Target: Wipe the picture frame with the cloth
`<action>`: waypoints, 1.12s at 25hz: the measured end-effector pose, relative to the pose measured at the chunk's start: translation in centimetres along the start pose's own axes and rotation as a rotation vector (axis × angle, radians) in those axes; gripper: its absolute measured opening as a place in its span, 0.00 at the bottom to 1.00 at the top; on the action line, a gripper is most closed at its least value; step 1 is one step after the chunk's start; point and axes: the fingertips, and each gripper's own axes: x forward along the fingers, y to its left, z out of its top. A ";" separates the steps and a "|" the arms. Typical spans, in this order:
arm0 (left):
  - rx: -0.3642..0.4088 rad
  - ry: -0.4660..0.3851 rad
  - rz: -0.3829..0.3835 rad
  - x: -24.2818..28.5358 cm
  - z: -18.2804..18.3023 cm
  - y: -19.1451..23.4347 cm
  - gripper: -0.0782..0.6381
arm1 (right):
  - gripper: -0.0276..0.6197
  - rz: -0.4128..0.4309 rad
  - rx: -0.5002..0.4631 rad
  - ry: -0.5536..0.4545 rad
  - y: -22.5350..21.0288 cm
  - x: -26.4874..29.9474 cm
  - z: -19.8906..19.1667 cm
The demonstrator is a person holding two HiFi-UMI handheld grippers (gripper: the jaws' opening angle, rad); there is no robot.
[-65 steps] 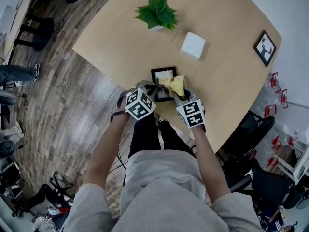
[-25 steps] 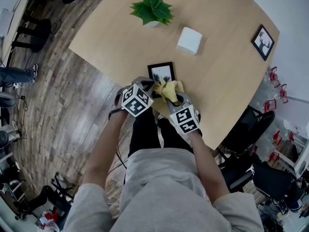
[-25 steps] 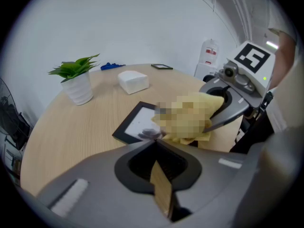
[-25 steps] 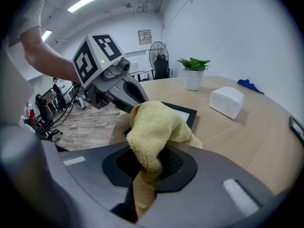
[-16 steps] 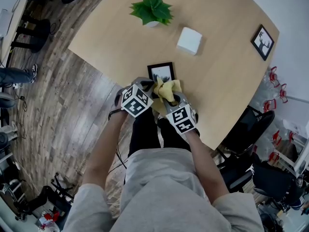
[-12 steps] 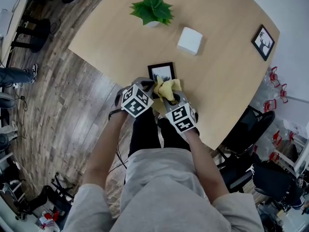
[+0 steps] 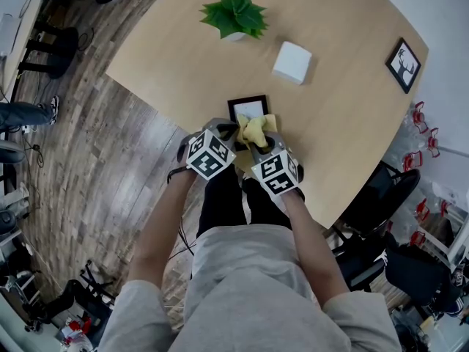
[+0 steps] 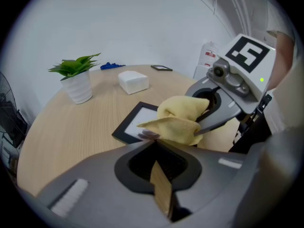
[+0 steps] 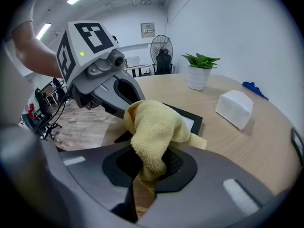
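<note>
Bright even indoor light, soft shadows, fisheye edges, blurred foreground

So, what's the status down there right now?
Left gripper clamps near corner of picture frame. Right gripper shut on yellow cloth, over the frame. White box, potted plant stand apart; nothing blocking.

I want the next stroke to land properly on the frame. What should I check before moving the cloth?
1. Cloth gripped: ok. The right gripper is shut on the yellow cloth.
2. Cloth over the target: ok. It sits above the near end of the picture frame.
3. Frame steadied: cannot tell. The left gripper has its jaws nearly together at the frame's near edge, but no pinch shows.
4. Frame flat on the table: ok.
5. Path clear: ok. The white box and the plant stand apart, beyond the frame.
</note>
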 end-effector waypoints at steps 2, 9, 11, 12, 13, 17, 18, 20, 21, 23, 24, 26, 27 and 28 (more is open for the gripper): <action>0.002 0.000 -0.002 0.0 0.0 0.0 0.18 | 0.12 -0.003 -0.023 0.013 -0.2 0.3 0.1; -0.002 -0.007 -0.009 0.0 0.0 -0.1 0.18 | 0.12 -0.008 -0.060 0.032 -0.7 0.7 0.3; -0.003 -0.007 -0.011 0.0 0.0 0.0 0.18 | 0.13 -0.011 -0.063 0.033 -0.8 0.9 0.4; -0.003 -0.007 -0.012 0.0 0.0 0.0 0.18 | 0.13 -0.012 -0.064 0.033 -0.9 0.9 0.5; -0.003 -0.008 -0.013 0.0 0.0 0.0 0.18 | 0.13 -0.013 -0.064 0.032 -1.0 1.0 0.6; -0.001 -0.009 -0.017 -0.1 0.0 -0.1 0.18 | 0.13 -0.023 -0.062 0.026 -1.3 1.2 0.9; -0.001 -0.010 -0.017 -0.1 0.0 -0.1 0.18 | 0.13 -0.025 -0.061 0.023 -1.4 1.2 1.1; -0.001 -0.009 -0.017 -0.1 0.0 0.0 0.18 | 0.13 -0.028 -0.056 0.020 -1.7 1.4 1.4; -0.001 -0.009 -0.017 -0.1 0.0 0.0 0.18 | 0.13 -0.030 -0.054 0.018 -1.9 1.5 1.5; -0.001 -0.010 -0.017 -0.1 0.0 0.0 0.18 | 0.13 -0.034 -0.053 0.016 -2.3 1.7 1.8; -0.002 -0.011 -0.018 -0.1 0.0 0.0 0.18 | 0.13 -0.036 -0.054 0.016 -2.5 1.8 2.0; -0.002 -0.013 -0.018 -0.1 0.0 -0.1 0.18 | 0.13 -0.038 -0.058 0.014 -2.7 2.0 2.4; -0.001 -0.013 -0.019 -0.2 0.0 -0.1 0.18 | 0.13 -0.039 -0.059 0.012 -2.9 2.1 2.6; -0.001 -0.013 -0.019 -0.2 0.0 -0.1 0.18 | 0.13 -0.040 -0.060 0.011 -3.0 2.2 2.8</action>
